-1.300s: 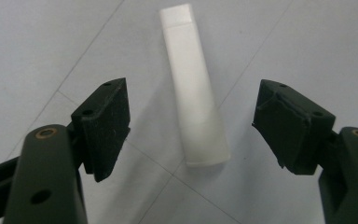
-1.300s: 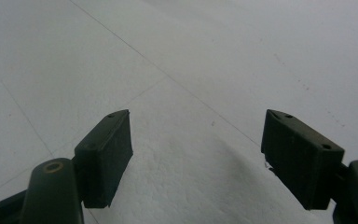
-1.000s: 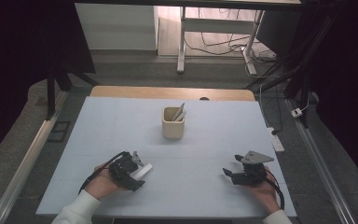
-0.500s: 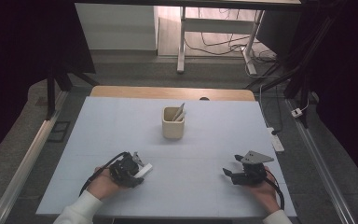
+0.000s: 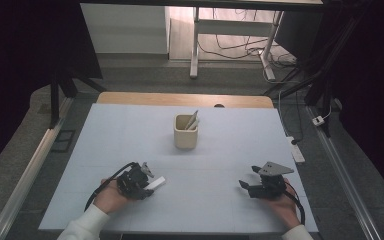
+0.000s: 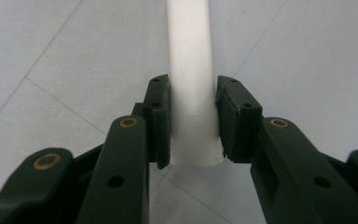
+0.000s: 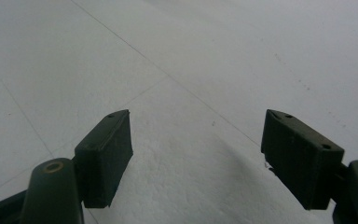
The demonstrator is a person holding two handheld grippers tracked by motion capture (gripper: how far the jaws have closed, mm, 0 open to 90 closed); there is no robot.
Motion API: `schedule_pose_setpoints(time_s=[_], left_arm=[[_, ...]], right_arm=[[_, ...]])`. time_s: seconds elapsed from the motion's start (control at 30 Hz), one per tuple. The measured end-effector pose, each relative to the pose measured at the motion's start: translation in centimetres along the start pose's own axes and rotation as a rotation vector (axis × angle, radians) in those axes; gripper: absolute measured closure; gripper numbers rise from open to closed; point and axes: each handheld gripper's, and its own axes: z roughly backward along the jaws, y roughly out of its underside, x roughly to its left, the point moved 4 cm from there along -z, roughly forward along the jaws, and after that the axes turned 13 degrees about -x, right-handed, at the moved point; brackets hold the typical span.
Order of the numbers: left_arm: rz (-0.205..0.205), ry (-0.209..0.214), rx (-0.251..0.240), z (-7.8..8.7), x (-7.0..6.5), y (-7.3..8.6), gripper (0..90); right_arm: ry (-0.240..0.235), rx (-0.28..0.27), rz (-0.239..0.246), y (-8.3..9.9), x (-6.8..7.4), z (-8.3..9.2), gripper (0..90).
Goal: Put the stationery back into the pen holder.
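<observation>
Jaws of your left tool [image 6: 192, 121] have just been closing and now clamp the white tube [image 6: 190, 70] lying on the counter [image 5: 130, 130] near its front left, while your right tool [image 5: 247, 186] rests apart, spread wide with nothing between.

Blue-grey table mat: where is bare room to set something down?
Bare: the mat left and right of the beige cup, and between the left gripper, shut on a white tube, and the open right gripper. Nowhere crowded.
</observation>
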Motion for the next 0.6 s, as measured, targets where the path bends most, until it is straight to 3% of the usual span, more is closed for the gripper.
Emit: schedule_pose_setpoints(time_s=[0.6], left_arm=[[-0.010, -0.007, -0.161, 2.6, 0.7, -0.9, 66.1]], right_arm=[[0.005, -0.012, -0.006, -0.1, -0.1, 0.2, 24.0]])
